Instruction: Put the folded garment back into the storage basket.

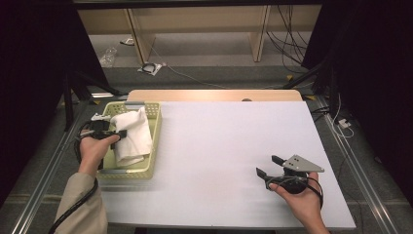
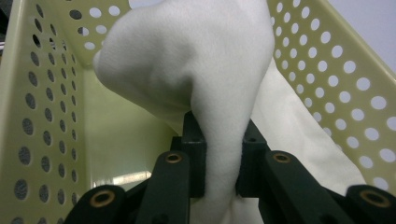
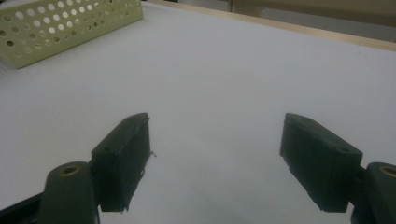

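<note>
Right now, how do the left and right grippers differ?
The left gripper is shut on the white cloth; the right gripper is open with nothing between its jaws. The left gripper reaches into the yellow basket at the table's left edge; the right gripper sits over bare white table, well clear of the basket. Shared: both have black jaws and are hand-held.

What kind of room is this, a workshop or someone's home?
Most likely a lab recording bench, not a home: a bare white table ringed by dark curtains, loose cables on the floor beyond, and a person working a hand-held gripper in each hand.
</note>
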### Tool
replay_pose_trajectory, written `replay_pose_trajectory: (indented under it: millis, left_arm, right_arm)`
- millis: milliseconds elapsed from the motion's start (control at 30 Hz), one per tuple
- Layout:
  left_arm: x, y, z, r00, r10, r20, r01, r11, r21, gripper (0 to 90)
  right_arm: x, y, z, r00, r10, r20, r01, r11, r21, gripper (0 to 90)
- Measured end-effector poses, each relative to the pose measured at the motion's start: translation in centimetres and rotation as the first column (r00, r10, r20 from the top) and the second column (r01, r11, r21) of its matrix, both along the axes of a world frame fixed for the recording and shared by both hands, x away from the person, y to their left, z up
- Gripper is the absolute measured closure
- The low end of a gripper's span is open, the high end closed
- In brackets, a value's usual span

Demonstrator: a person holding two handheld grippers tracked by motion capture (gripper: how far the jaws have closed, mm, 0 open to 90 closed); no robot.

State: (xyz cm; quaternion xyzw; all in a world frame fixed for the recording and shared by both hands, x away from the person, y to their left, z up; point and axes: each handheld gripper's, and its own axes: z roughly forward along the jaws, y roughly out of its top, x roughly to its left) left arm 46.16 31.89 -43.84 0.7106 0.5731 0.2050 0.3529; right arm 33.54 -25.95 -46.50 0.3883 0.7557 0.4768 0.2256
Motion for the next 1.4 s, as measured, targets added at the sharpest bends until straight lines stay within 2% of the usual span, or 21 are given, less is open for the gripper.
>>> replay_pose_trajectory:
  millis: [233,433,600,767,1000,1067,1167,1200,1300,1333,1400]
  left_arm:
    - [0.2,0.3,-0.1,0.9999,-0.005,-0.015,0.005,0.9999,0.011,77.3]
    - [1.0,0.7,-0.4,0.9986,-0.009,-0.052,0.011,0.9991,0.042,77.2]
    - [1.5,0.9,-0.5,0.9974,-0.007,-0.072,0.011,0.9987,0.049,77.1]
    - [1.9,0.9,-0.5,0.9972,-0.002,-0.075,0.006,0.9982,0.059,76.8]
    - [2.9,0.8,-0.8,0.9973,0.005,-0.073,0.004,0.9938,0.111,74.5]
    - [3.1,0.8,-0.9,0.9976,0.039,-0.058,-0.032,0.9918,0.124,65.4]
    - [3.3,0.5,-0.8,0.9961,0.084,-0.027,-0.077,0.9782,0.193,32.7]
    - [3.4,0.4,-0.6,0.9957,0.092,-0.008,-0.088,0.9752,0.203,27.3]
    - [3.3,0.0,0.4,0.9939,0.102,0.042,-0.109,0.9719,0.209,23.8]
    - [3.2,-0.2,0.8,0.9940,0.095,0.053,-0.104,0.9732,0.205,23.3]
    - [3.0,-0.8,1.4,0.9918,0.098,0.082,-0.110,0.9813,0.158,24.9]
  right_arm:
    - [0.0,0.0,0.0,1.0000,-0.001,0.001,0.001,1.000,0.004,25.2]
    - [0.0,0.0,0.0,1.0000,-0.002,0.001,0.002,1.000,0.000,25.2]
    - [0.0,0.0,0.0,1.0000,-0.005,0.001,0.005,1.000,0.002,25.2]
    - [0.0,0.0,0.0,1.0000,-0.006,-0.002,0.006,1.000,0.003,25.2]
    - [0.0,0.0,0.0,1.0000,-0.005,-0.002,0.005,1.000,0.002,25.2]
    - [0.0,0.0,0.0,1.0000,-0.008,-0.004,0.008,1.000,0.007,25.2]
    - [0.0,-0.1,-0.1,1.0000,-0.009,-0.003,0.009,1.000,0.011,25.2]
    - [0.0,-0.1,-0.1,1.0000,-0.009,-0.003,0.009,1.000,0.011,25.2]
    - [0.0,-0.1,0.0,1.0000,-0.008,-0.006,0.008,1.000,0.007,25.2]
    - [0.0,-0.1,0.0,1.0000,-0.007,-0.005,0.007,1.000,0.004,25.2]
    - [0.0,0.0,0.0,0.9999,-0.008,-0.006,0.008,1.000,0.006,25.2]
